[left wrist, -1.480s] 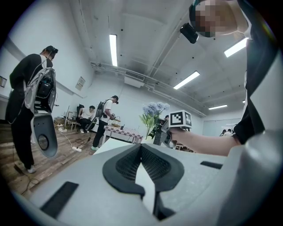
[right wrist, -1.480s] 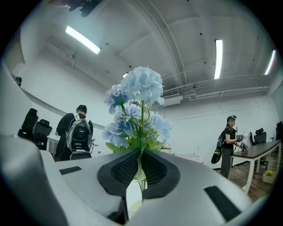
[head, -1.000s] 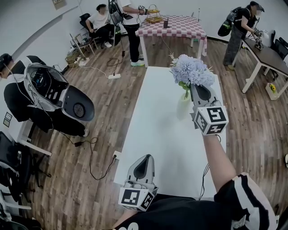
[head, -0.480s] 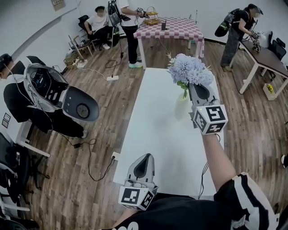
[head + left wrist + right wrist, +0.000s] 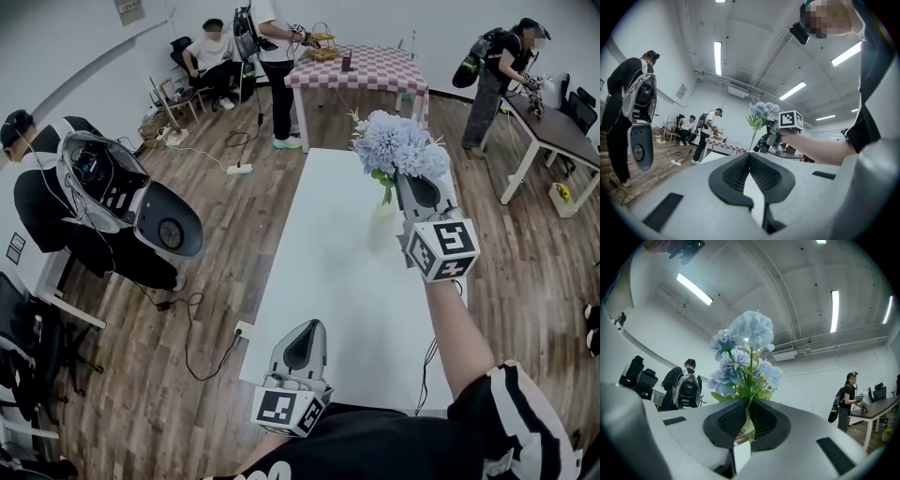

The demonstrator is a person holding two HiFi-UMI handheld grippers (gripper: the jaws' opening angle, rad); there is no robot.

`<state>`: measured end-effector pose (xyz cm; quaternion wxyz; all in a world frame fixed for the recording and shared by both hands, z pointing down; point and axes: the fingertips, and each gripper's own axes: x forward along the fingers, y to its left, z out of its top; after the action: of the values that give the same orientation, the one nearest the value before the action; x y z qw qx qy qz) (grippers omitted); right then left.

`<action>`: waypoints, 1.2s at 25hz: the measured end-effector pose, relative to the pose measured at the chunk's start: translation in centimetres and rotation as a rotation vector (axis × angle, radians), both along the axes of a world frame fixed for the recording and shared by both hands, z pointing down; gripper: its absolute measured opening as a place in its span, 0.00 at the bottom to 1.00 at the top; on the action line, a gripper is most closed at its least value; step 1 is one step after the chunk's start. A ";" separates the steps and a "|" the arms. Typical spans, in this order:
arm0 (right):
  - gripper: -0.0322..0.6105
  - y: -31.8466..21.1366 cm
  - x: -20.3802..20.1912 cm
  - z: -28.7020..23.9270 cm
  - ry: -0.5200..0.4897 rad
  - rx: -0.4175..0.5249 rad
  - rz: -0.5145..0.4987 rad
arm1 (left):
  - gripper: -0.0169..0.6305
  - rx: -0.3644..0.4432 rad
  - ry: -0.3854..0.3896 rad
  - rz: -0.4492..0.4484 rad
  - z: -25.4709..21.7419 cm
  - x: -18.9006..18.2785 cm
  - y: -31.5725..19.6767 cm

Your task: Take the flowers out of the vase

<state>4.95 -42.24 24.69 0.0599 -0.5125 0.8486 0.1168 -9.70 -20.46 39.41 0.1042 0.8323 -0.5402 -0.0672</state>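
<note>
A bunch of pale blue flowers (image 5: pixel 398 145) stands over a translucent white vase (image 5: pixel 380 226) at the far half of the white table (image 5: pixel 328 281). My right gripper (image 5: pixel 401 180) is shut on the green stem just below the leaves. In the right gripper view the flowers (image 5: pixel 747 350) rise straight out of the closed right gripper (image 5: pixel 749 403). Whether the stem's lower end is still inside the vase is hidden. My left gripper (image 5: pixel 302 349) hovers at the table's near edge, jaws together, holding nothing. The left gripper view shows the left gripper (image 5: pixel 749 155) closed, with the flowers (image 5: pixel 760 114) beyond it.
A person with a backpack rig (image 5: pixel 112 202) stands left of the table. At the back is a checkered table (image 5: pixel 361 66) with people beside it. A dark desk (image 5: pixel 562 127) and another person (image 5: pixel 502 70) are at the right. Cables (image 5: pixel 202 319) lie on the wooden floor.
My right gripper has lifted the flowers slightly above the vase. The left gripper has stayed where it was.
</note>
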 end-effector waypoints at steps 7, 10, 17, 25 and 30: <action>0.09 1.2 -0.9 -1.3 -0.002 0.025 -0.023 | 0.03 0.029 -0.001 0.012 -0.5 0.1 -0.1; 0.09 2.0 -1.4 -1.3 -0.008 0.027 -0.039 | 0.03 0.040 0.004 0.021 -0.6 0.1 0.0; 0.09 4.1 -2.2 -2.7 -0.058 0.034 -0.095 | 0.03 0.049 0.009 0.036 -1.1 0.5 -0.4; 0.09 7.0 -2.3 -3.7 -0.066 0.058 -0.125 | 0.03 0.039 0.015 0.076 -1.2 1.9 -1.0; 0.09 7.2 -2.8 -5.4 -0.077 0.039 -0.135 | 0.03 0.025 0.020 0.104 -3.1 1.9 -2.4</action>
<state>2.19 -35.07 19.24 0.1103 -0.4570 0.8759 0.1089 -7.76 -22.83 36.30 0.1025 0.8597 -0.4944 -0.0770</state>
